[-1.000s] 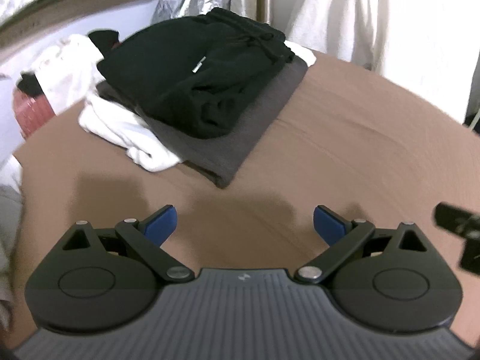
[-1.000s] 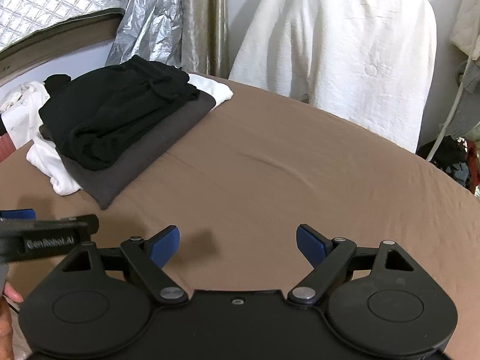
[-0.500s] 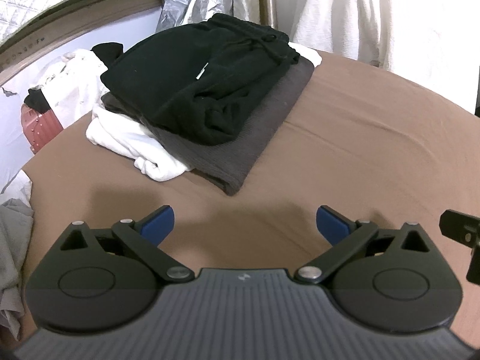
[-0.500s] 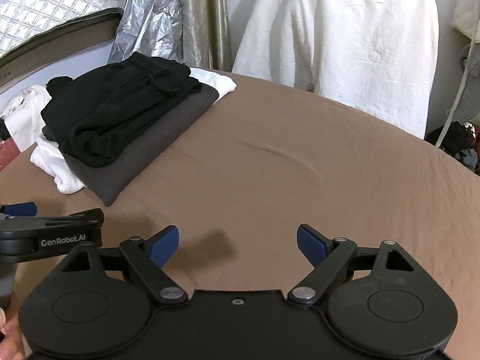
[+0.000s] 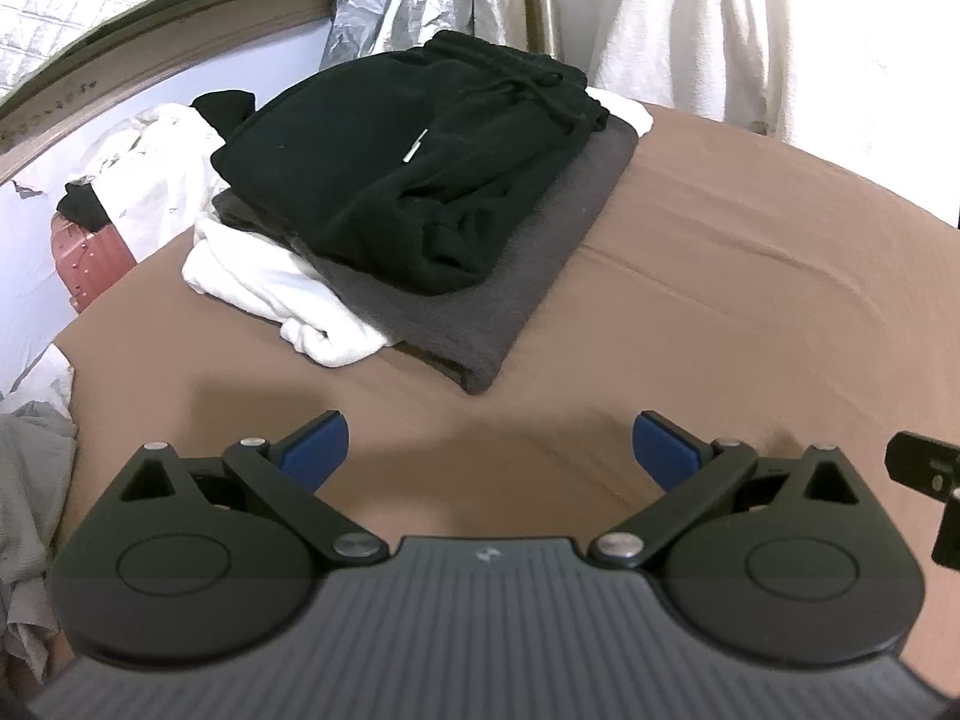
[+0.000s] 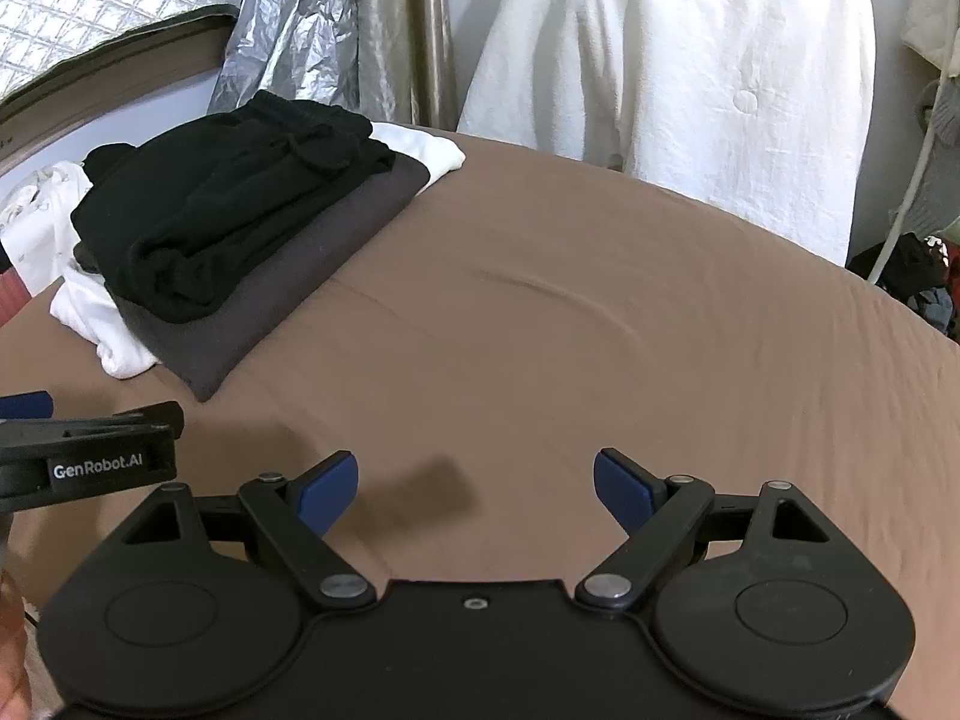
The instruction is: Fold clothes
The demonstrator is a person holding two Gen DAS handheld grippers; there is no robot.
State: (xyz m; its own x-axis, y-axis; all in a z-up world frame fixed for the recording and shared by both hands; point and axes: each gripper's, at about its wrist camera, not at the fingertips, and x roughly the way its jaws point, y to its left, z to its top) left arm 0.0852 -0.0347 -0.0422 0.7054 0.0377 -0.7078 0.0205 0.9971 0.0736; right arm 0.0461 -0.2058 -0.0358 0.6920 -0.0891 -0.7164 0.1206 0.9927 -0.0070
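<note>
**Meanwhile, both sets of fingers idle over the brown sheet**

Meanwhile, I had both grippers angled down over a bed covered in a brown sheet. On the left gripper the blue fingers were spread wide with nothing between them, only bare sheet below. The right gripper looked the same: its fingers stood far apart and held nothing.

From where I watched, the folded clothes sat in one stack toward the far left of the bed, well apart from both grippers. A black garment with a drawstring lay on top, resting on a folded dark grey garment, and a white garment poked out from under both at the near-left and far-right ends.

Behind the bed hung a white cloth, with crinkled silver foil to its left. In the right wrist view, the left gripper's black body showed at the lower left edge.
</note>
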